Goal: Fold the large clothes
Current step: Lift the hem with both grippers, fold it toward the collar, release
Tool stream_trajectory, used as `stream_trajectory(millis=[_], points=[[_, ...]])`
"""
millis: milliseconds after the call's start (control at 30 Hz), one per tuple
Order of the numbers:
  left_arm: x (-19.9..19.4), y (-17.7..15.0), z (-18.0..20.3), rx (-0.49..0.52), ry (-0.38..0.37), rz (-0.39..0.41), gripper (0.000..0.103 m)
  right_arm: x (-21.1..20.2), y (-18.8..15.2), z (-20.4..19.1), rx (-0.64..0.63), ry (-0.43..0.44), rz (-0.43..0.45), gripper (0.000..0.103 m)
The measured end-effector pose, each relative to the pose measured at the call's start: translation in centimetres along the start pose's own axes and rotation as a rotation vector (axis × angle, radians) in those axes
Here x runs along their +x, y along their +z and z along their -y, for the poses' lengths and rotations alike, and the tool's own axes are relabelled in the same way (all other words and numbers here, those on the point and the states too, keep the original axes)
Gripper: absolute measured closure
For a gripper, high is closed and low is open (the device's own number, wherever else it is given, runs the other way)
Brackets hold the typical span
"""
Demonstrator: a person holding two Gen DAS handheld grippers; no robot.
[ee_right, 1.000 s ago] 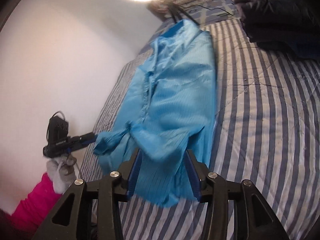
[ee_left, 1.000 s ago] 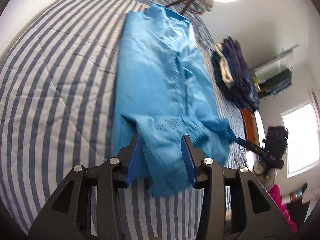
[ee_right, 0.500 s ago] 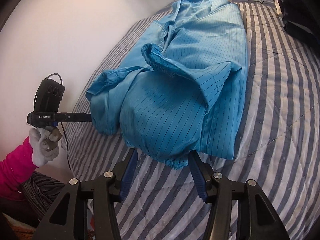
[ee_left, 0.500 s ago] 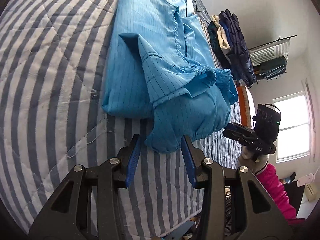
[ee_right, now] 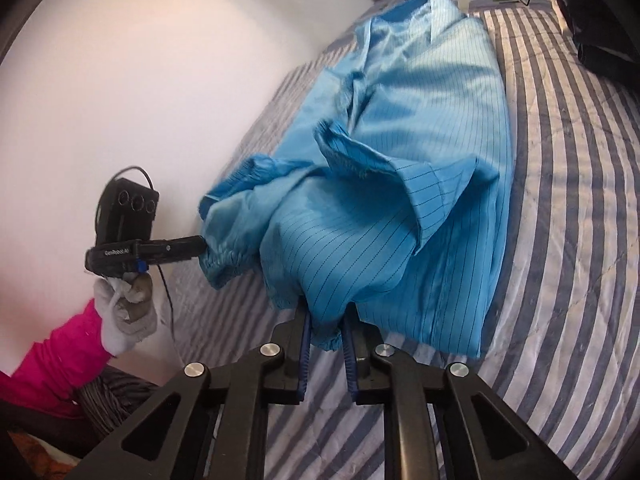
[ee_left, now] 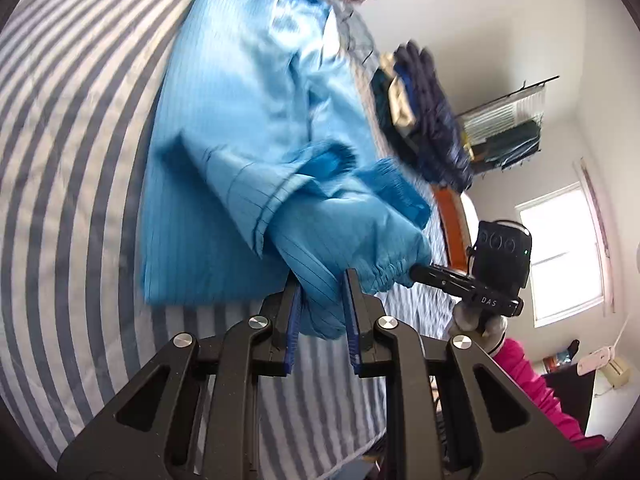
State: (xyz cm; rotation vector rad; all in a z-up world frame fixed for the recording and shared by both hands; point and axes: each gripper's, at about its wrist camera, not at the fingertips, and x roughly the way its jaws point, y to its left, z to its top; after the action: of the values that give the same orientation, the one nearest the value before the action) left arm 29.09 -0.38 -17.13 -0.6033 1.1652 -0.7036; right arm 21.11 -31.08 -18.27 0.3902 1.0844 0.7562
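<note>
A bright blue pinstriped coat (ee_left: 248, 120) lies lengthwise on the striped bed (ee_left: 68, 160), collar at the far end, sleeves folded over its body. My left gripper (ee_left: 320, 300) is shut on the gathered bottom hem and holds it lifted off the bed. The coat also shows in the right wrist view (ee_right: 420, 168). My right gripper (ee_right: 326, 330) is shut on the hem beside it. Each gripper shows in the other's view, the right one (ee_left: 460, 280) and the left one (ee_right: 176, 248), both at the hem's edge.
A pile of dark clothes (ee_left: 424, 112) sits on the bed to the right of the coat. A white wall (ee_right: 140, 80) runs along the bed's left side. A window (ee_left: 560, 256) and a clothes rack (ee_left: 504, 128) stand beyond the bed's right side.
Both grippers closed on the coat's bottom hem, which lay loose between open jaws half a second ago. The hem now rises off the bed.
</note>
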Motion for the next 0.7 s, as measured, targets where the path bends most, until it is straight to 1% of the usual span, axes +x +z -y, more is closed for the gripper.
stream_trajectory(millis=[100, 167, 200, 233, 267, 300, 333, 367, 400, 467, 567, 600, 633, 700], points=[[0.0, 1.8, 0.2, -0.019, 0.001, 0.042, 0.085, -1.2, 1.8, 0.0, 0.007, 0.016, 0.074, 0.090], [0.0, 3.0, 0.1, -0.044, 0.024, 0.074, 0.085, -1.6, 3.4, -0.2, 0.008, 0.014, 0.123, 0.090], [0.0, 3.6, 0.2, -0.050, 0.030, 0.093, 0.084, -1.7, 4.1, -0.3, 0.008, 0.014, 0.142, 0.086], [0.1, 4.1, 0.2, -0.054, 0.036, 0.103, 0.082, -1.9, 4.7, -0.4, 0.011, 0.005, 0.161, 0.079], [-0.1, 4.8, 0.2, -0.063, 0.050, 0.111, 0.069, -2.0, 5.3, -0.4, 0.019, -0.006, 0.181, 0.074], [-0.3, 5.3, 0.3, -0.070, 0.054, 0.123, 0.057, -2.1, 6.0, -0.4, 0.026, -0.021, 0.209, 0.065], [-0.7, 5.7, 0.2, -0.072, 0.050, 0.146, 0.056, -2.2, 6.5, -0.4, 0.031, -0.049, 0.236, 0.056], [-1.4, 6.0, 0.3, -0.065, 0.045, 0.170, 0.056, -2.4, 6.9, -0.3, 0.040, -0.079, 0.258, 0.049], [-2.1, 6.2, 0.3, -0.054, 0.043, 0.179, 0.056, -2.5, 7.2, -0.2, 0.044, -0.090, 0.271, 0.046], [-3.0, 6.2, 0.2, -0.022, 0.058, 0.194, 0.056, -2.8, 7.6, -0.1, 0.043, -0.100, 0.287, 0.046], [-3.8, 5.9, -0.3, 0.016, 0.097, 0.205, 0.056, -3.0, 7.5, 0.2, 0.017, -0.128, 0.282, 0.047], [-3.7, 5.7, -0.7, 0.027, 0.126, 0.197, 0.056, -2.9, 7.2, 0.2, 0.001, -0.145, 0.266, 0.048], [-3.4, 5.6, -1.1, 0.037, 0.147, 0.194, 0.056, -2.8, 7.0, 0.1, -0.019, -0.172, 0.252, 0.051], [-2.5, 5.1, -1.5, 0.061, 0.185, 0.174, 0.056, -1.8, 6.8, -0.1, -0.066, -0.216, 0.220, 0.055]])
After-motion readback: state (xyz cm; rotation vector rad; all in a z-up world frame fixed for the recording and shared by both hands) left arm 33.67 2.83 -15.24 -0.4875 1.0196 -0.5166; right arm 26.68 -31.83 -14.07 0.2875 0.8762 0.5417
